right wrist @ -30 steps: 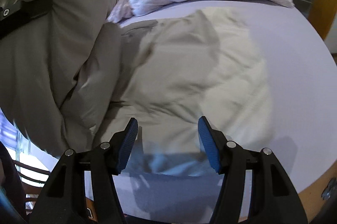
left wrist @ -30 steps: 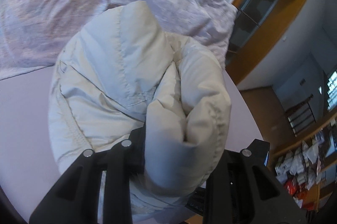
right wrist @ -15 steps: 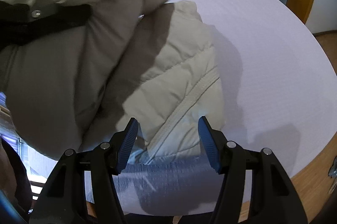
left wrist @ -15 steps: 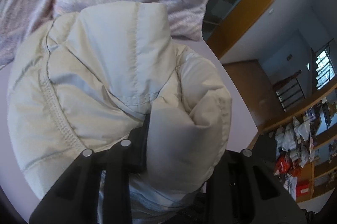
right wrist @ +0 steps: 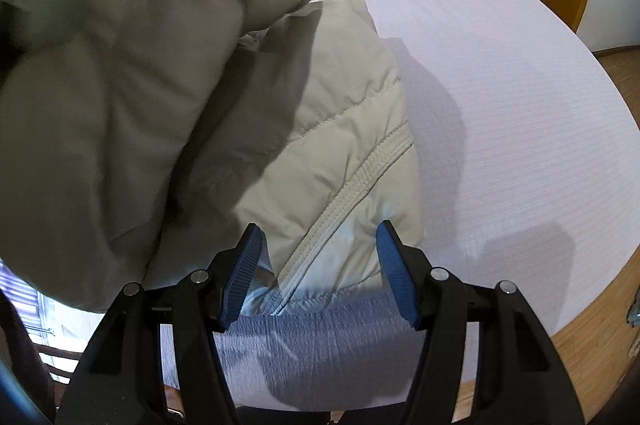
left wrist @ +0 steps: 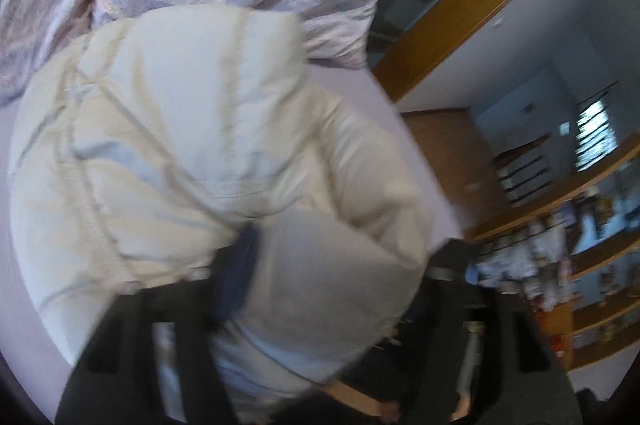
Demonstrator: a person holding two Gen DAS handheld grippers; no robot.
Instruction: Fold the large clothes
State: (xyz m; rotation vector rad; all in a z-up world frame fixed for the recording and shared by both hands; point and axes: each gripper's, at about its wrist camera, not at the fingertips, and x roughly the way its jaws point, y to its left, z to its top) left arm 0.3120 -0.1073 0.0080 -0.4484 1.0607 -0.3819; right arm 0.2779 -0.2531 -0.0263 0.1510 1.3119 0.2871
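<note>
Left wrist view: the left gripper [left wrist: 340, 265], its fingers just sprung wide, lets go a puffy fold of jacket [left wrist: 180, 145] still bulging between them; withdraw straight back to spare the fold.

Right wrist view: the right gripper [right wrist: 320, 265] hangs half open and empty above the jacket's hem on the bed [right wrist: 500, 105].

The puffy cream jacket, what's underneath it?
Under the jacket lies the lilac bed sheet, bare around its right edge. Whatever sits beneath the bundled part is covered, so it cannot be seen.
</note>
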